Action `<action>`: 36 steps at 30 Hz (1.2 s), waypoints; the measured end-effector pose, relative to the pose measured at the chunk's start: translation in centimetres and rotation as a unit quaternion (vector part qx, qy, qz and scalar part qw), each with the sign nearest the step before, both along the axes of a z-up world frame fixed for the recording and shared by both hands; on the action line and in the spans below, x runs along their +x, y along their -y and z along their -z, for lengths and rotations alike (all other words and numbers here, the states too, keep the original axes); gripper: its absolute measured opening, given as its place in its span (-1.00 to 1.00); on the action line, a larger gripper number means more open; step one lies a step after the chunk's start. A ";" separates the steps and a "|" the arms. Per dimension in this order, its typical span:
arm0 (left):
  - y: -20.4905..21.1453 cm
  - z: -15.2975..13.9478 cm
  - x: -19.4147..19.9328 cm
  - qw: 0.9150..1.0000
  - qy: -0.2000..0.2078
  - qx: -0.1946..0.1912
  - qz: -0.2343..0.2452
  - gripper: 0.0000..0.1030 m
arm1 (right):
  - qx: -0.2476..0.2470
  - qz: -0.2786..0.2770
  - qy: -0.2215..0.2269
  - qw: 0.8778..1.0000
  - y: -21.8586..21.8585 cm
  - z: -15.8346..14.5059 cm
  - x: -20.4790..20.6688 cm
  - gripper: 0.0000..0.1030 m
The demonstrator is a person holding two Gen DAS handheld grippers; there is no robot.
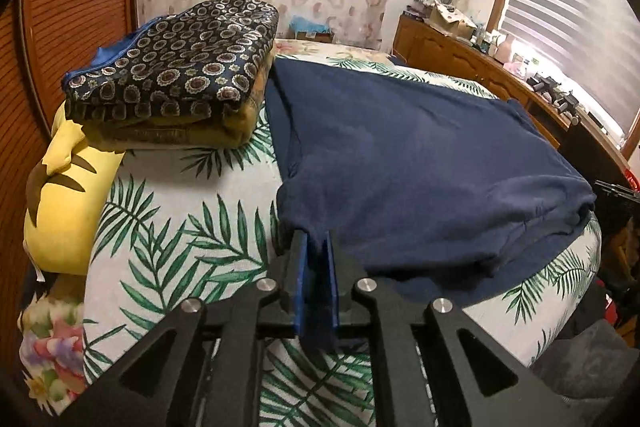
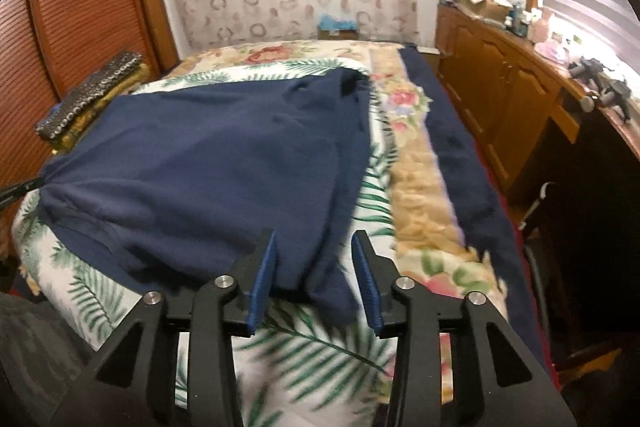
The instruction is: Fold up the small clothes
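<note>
A navy blue garment (image 1: pixel 420 163) lies spread on the leaf-print bed cover (image 1: pixel 180 219). My left gripper (image 1: pixel 316 239) is shut on the garment's near left corner, with cloth pinched between its blue pads. In the right wrist view the same garment (image 2: pixel 208 167) fills the middle of the bed. My right gripper (image 2: pixel 314 247) is open, its jaws set on either side of the garment's near right corner without closing on it. The left gripper's tip (image 2: pixel 20 189) shows at the garment's left edge.
A folded stack with a dark patterned cloth on top (image 1: pixel 176 67) sits at the bed's far left, beside a yellow cushion (image 1: pixel 64 187). A wooden dresser (image 2: pixel 500 99) with clutter runs along the right. A slatted wooden door (image 2: pixel 80 7) stands on the left. A floral blanket (image 2: pixel 416 155) lies right of the garment.
</note>
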State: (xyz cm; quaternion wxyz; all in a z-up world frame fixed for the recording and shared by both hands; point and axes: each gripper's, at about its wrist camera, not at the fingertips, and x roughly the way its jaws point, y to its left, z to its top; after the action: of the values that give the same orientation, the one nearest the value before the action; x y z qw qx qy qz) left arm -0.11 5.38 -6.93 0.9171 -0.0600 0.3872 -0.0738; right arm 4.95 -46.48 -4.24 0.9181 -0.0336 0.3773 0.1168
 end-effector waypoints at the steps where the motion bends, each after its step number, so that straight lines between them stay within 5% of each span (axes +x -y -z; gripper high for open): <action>1: 0.0 -0.1 -0.1 1.000 -0.001 0.004 0.000 -0.69 | -0.007 0.002 -0.006 1.000 0.1 0.5 0.0 -0.24; 11: -0.4 -0.6 0.0 1.000 -0.001 0.014 -0.002 -0.47 | -0.029 -0.015 -0.037 0.999 -0.2 3.2 0.0 -0.25; 17: 0.2 0.2 0.4 1.000 -0.009 0.011 0.004 -0.46 | -0.033 -0.019 -0.028 0.999 -0.1 3.2 -0.1 -0.81; 20: 0.4 0.0 0.4 1.000 -0.007 0.012 0.003 -0.45 | -0.003 -0.029 -0.036 0.999 0.6 2.4 -0.4 -0.91; 26: 0.3 -0.9 0.0 1.000 0.008 0.021 -0.004 -0.33 | 0.009 -0.010 -0.031 0.999 2.9 -1.6 -2.1 -0.92; 36: -0.2 -0.5 0.3 0.999 0.000 0.033 -0.018 -0.28 | -0.003 0.000 -0.010 1.000 2.2 -2.5 -1.8 -0.70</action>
State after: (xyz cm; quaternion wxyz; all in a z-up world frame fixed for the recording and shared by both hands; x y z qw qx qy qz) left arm 0.22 5.61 -6.38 0.9196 -0.0369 0.3885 -0.0444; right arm 3.14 -48.72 -1.77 0.9140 -0.0353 0.3872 0.1156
